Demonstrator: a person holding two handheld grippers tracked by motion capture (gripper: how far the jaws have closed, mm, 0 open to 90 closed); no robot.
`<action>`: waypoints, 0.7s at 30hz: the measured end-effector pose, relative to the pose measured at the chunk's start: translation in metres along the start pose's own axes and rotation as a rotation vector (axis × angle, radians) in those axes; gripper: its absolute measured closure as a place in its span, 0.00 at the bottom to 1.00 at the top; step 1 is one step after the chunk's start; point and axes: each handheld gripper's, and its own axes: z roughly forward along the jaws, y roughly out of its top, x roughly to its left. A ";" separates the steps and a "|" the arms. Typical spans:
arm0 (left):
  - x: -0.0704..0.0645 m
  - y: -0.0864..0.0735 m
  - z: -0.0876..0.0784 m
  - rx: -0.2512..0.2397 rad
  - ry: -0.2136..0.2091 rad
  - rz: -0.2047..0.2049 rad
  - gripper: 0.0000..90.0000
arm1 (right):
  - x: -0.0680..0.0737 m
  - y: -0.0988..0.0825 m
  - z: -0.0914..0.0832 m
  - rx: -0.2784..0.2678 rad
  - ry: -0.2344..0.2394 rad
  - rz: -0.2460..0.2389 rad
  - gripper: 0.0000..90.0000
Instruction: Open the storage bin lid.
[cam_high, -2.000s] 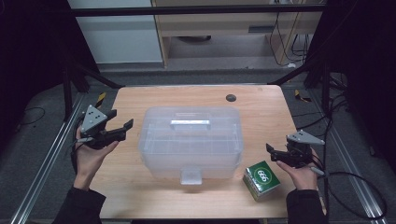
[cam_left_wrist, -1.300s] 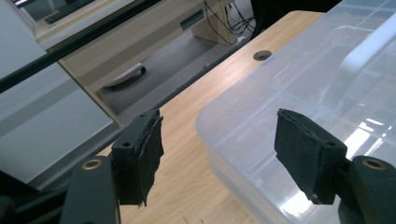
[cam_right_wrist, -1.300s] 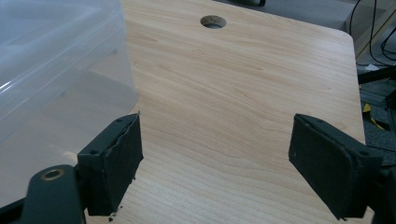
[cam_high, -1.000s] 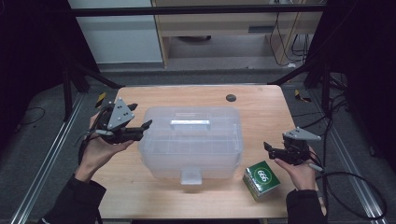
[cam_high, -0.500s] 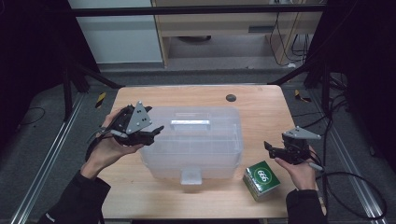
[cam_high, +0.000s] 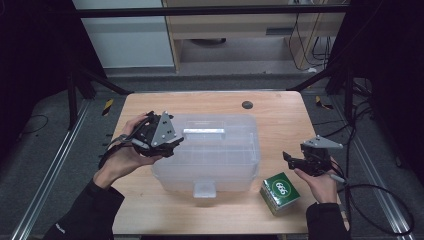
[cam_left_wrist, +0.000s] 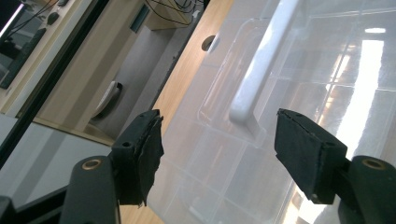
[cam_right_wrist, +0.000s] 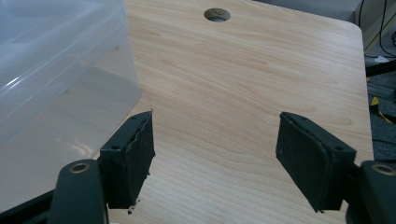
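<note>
Approaching the handle: left gripper (cam_high: 167, 142) hovers over the left end of the clear lidded bin (cam_high: 220, 165) at the middle of the table (cam_high: 280, 107), jaws spread with nothing between them. In the left gripper view the white carry handle (cam_left_wrist: 261, 60) lies just ahead, between the pads (cam_left_wrist: 149, 149). For a sound grasp, centre the jaws across the handle bar, lower squarely, then close. Farther right, a green box (cam_high: 280, 192) sits beside the bin's front corner. Right gripper (cam_high: 292, 160) hangs above bare wood, jaws apart and empty, lately narrowing slightly.
</note>
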 end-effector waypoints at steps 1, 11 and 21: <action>-0.001 0.002 0.001 -0.001 0.000 0.012 0.36 | 0.000 0.000 0.000 -0.001 0.001 -0.005 0.31; -0.004 0.008 0.007 0.031 -0.022 0.062 0.41 | 0.001 0.000 0.000 -0.001 0.002 -0.002 0.31; -0.006 0.011 0.017 0.074 -0.009 0.122 0.47 | 0.002 -0.001 -0.002 0.005 0.009 -0.008 0.37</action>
